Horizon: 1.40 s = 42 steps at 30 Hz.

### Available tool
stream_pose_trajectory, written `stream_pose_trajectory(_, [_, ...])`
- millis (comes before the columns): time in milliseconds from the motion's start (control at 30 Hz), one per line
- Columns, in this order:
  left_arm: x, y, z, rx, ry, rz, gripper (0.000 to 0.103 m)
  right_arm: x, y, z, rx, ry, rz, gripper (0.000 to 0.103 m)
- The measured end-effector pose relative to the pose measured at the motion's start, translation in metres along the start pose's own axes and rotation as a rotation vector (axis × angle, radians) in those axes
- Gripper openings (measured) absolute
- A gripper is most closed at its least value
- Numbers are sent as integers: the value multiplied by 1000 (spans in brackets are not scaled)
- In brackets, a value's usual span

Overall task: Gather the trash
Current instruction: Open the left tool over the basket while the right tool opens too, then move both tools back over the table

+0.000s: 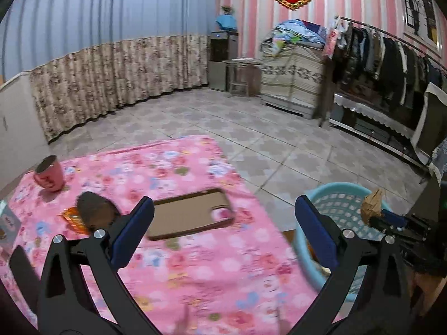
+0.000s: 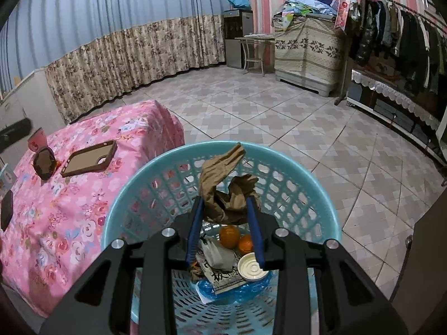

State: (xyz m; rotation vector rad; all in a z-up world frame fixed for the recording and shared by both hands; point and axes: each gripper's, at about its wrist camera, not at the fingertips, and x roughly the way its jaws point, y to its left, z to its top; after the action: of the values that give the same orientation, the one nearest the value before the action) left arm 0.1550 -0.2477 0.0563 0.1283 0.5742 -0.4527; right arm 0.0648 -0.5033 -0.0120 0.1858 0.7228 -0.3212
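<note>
right wrist view: right gripper [image 2: 225,209] clamps crumpled brown paper [image 2: 223,195] over blue basket [image 2: 156,173]. release well inside rim, above oranges [image 2: 229,236]. left gripper [image 1: 223,234] wide, empty, over tabletop [image 1: 195,265]; orange wrapper [image 1: 74,219] next.

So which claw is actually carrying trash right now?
The right claw: its pads pinch crumpled brown paper over the blue basket. The left claw is wide open and empty above the pink tablecloth.
</note>
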Motion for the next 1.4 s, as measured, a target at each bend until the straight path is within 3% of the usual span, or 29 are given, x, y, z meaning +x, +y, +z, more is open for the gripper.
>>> stream_pose_trajectory(67, [-4, 13, -2, 5, -9, 26, 97, 2, 5, 2, 5, 7, -24, 34])
stream_pose_trajectory(133, [-8, 27, -3, 3, -16, 44, 97, 6, 6, 3, 17, 18, -40, 52])
stream_pose_trajectory(167, [-10, 36, -3, -1, -18, 53, 97, 7, 8, 3, 21, 18, -56, 68])
stream_pose_trajectory(333, [-18, 74, -1, -27, -35, 82, 97, 12, 23, -3, 15, 23, -100, 83])
stream_pose_trajectory(633, [-23, 132, -1, -63, -52, 155, 97, 8, 74, 14, -59, -15, -102, 84])
stream_pose_trajectory(700, [-24, 146, -1, -68, -57, 184, 98, 5, 90, 20, -77, -36, -90, 94])
stream_pose_trajectory(1033, [-12, 220, -1, -128, -57, 303, 98, 6, 185, 53, -144, -100, 38, 95])
stream_pose_trajectory(1267, [4, 263, -16, -197, -21, 311, 98, 19, 241, 76, -125, -117, 137, 95])
stream_pose_trajectory(1400, [20, 282, -27, -221, 33, 340, 98, 29, 265, 87, -94, -132, 146, 99])
